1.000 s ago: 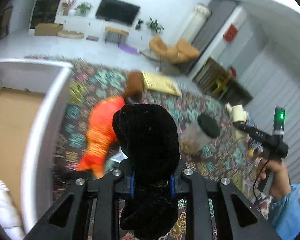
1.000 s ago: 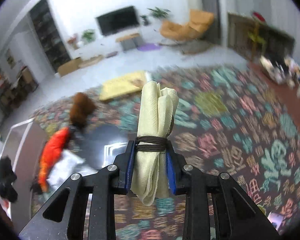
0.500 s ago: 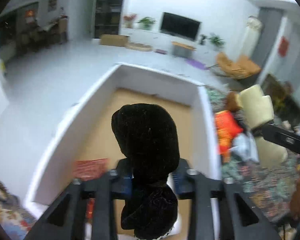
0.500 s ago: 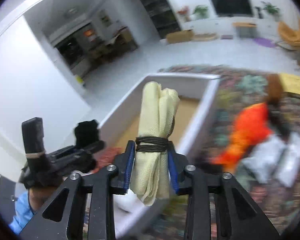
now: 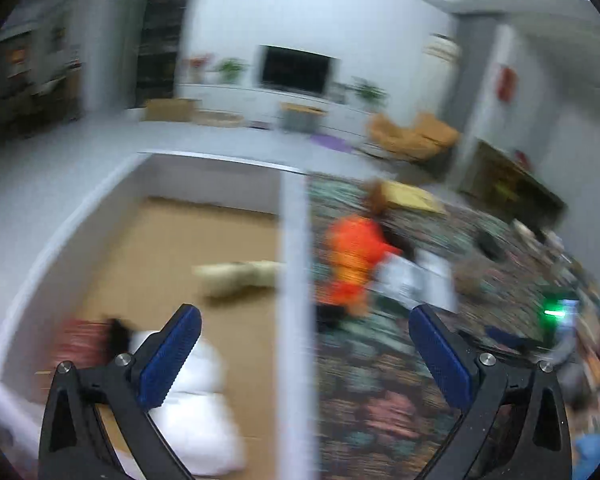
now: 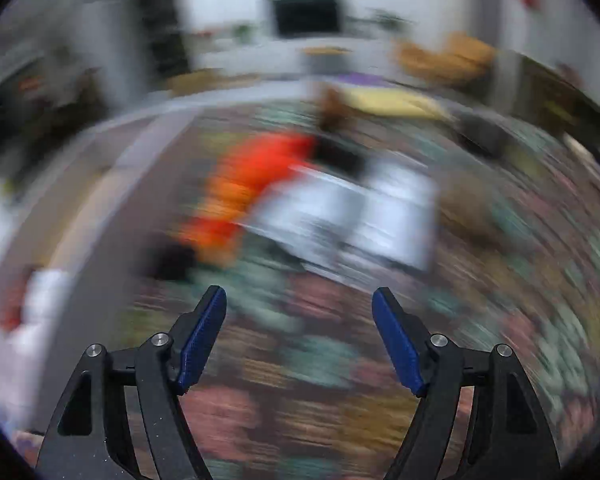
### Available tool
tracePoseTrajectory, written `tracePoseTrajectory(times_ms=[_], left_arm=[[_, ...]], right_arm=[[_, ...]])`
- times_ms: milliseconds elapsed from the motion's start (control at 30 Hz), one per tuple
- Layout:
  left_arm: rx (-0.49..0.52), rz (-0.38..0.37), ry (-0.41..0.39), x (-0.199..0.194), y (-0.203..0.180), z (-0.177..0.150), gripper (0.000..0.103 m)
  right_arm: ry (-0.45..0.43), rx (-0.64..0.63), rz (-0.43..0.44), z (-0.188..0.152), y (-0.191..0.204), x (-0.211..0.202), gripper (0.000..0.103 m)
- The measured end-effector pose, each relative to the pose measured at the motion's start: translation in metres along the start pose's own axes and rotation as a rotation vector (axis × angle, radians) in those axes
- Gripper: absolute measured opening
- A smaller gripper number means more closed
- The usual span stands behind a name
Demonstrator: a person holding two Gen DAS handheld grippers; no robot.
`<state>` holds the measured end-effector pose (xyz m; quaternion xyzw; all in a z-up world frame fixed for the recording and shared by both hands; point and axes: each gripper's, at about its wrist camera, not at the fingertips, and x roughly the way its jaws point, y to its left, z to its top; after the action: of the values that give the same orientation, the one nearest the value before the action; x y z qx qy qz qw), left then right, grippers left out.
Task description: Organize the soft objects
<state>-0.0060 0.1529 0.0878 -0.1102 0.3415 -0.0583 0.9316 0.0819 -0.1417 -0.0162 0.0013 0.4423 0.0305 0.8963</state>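
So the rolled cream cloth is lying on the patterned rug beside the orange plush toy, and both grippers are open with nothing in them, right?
Not quite. In the left wrist view the rolled cream cloth lies inside the white-walled box, on its cardboard floor, not on the rug. The orange plush toy is outside on the patterned rug. Both grippers are empty.

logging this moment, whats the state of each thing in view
left gripper: opening, nothing between the pads
right gripper: open, empty
white box: open-topped
cream cloth roll: lying in the box
white bundle: in the box
orange toy: on the rug, outside the box
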Motion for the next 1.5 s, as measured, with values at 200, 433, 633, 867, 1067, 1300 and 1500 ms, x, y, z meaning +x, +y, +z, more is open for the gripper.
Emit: tracePoseTrajectory(times_ms=[200,433,633,867,1067,1300,1500], left_arm=[[0.142,-0.133,0.178,0.083,-0.096,-0.057,0.103],[0.255,-0.052,0.224,0.171,-0.123,-0.094,0.103],[0.29,-0.015,0.261,0.196,-0.127,-0.106,0.103],[0.302,0.007,0.257,0.198,-0.129,-0.107,0.103],[0.304,0.01,0.256,0.199,-0.131,-0.106,0.103],[0.304,0.01,0.256,0.198,-0.131,-0.106,0.103],[0.304,0.01,0.256,0.198,-0.13,-0.106,0.103]], right_arm=[[0.056,0.253,-0.253,-0.027,-0.111,0.039,0.078],[0.023,0.316,-0.283,-0.023,-0.139,0.054,0.08],[0.015,0.329,-0.279,-0.024,-0.14,0.052,0.084],[0.015,0.321,-0.288,-0.025,-0.135,0.053,0.086],[0.013,0.321,-0.293,-0.025,-0.134,0.053,0.088],[0.013,0.32,-0.292,-0.025,-0.134,0.053,0.088],[0.013,0.32,-0.292,-0.025,-0.134,0.053,0.088]])
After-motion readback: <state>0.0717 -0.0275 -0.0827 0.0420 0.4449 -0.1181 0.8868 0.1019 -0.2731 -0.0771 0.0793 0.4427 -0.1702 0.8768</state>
